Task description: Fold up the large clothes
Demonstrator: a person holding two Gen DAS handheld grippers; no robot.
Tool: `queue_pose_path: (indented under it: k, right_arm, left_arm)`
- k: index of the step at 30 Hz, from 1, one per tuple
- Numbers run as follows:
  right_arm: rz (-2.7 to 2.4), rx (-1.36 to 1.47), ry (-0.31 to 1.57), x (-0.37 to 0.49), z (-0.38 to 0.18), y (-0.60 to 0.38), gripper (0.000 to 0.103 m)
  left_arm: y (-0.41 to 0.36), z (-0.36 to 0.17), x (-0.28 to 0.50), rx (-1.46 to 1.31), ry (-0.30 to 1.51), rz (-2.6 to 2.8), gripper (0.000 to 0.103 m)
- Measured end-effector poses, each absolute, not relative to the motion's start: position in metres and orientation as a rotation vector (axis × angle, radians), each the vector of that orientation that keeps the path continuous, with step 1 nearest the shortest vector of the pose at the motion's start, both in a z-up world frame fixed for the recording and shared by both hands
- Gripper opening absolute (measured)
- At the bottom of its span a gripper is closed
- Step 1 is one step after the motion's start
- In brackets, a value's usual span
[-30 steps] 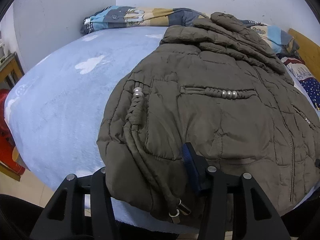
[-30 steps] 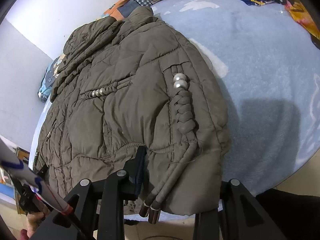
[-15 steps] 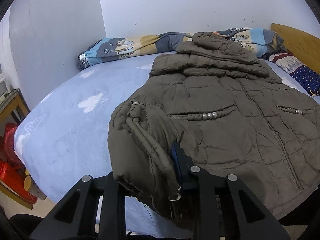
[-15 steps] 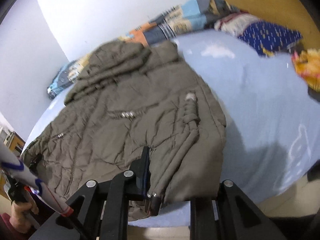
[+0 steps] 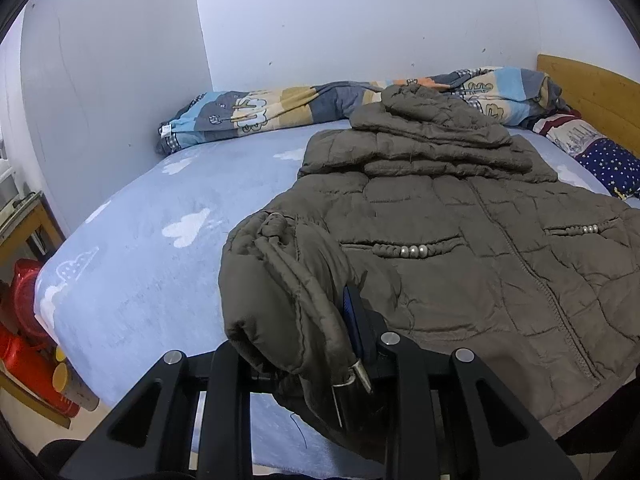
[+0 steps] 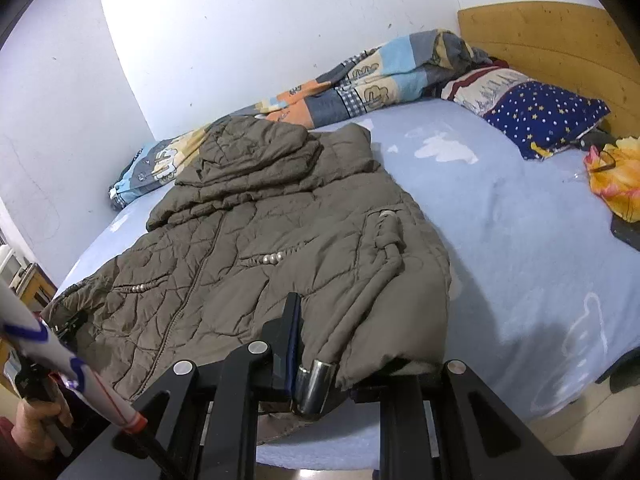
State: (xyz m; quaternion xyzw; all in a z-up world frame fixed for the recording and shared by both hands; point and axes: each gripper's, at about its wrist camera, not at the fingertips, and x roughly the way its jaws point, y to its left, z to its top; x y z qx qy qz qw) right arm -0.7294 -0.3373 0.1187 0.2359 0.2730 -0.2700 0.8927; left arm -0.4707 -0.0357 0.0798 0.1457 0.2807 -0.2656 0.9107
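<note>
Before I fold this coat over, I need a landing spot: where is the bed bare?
Bare sheet lies between the coat and the wall-side edge, and between the coat and the starry pillow. Crowded: the rolled quilt along the wall.

Olive-brown quilted jacket [image 5: 460,256] lies front-up across the blue bed — hood folded flat, both hem corners lifted.

A home bedroom: bed [image 5: 152,264], pillow [image 6: 544,120], wooden headboard [image 6: 560,40].
</note>
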Motion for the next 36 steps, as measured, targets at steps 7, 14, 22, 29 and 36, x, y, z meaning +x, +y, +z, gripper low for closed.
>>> queue_pose_path:
  k: [7, 14, 22, 29, 36]
  right_arm:
    - [-0.569, 0.481, 0.547, -0.740, 0.125, -0.333, 0.018]
    - [-0.568, 0.449, 0.542, -0.747, 0.132, -0.327, 0.016]
    - [-0.530, 0.581, 0.633, -0.734, 0.107, -0.344, 0.021]
    - [-0.546, 0.727, 0.706, -0.727, 0.074, -0.362, 0.044]
    - [-0.549, 0.830, 0.748, -0.730, 0.053, -0.372, 0.042]
  left_arm:
    - [-0.032, 0.087, -0.479, 0.290, 0.566, -0.557, 0.024]
    - [-0.030, 0.091, -0.484, 0.286, 0.559, -0.561, 0.023]
    - [-0.031, 0.087, -0.483, 0.290, 0.577, -0.556, 0.023]
    - [-0.034, 0.083, -0.477, 0.292, 0.598, -0.550, 0.023]
    - [-0.035, 0.080, -0.475, 0.296, 0.604, -0.549, 0.023]
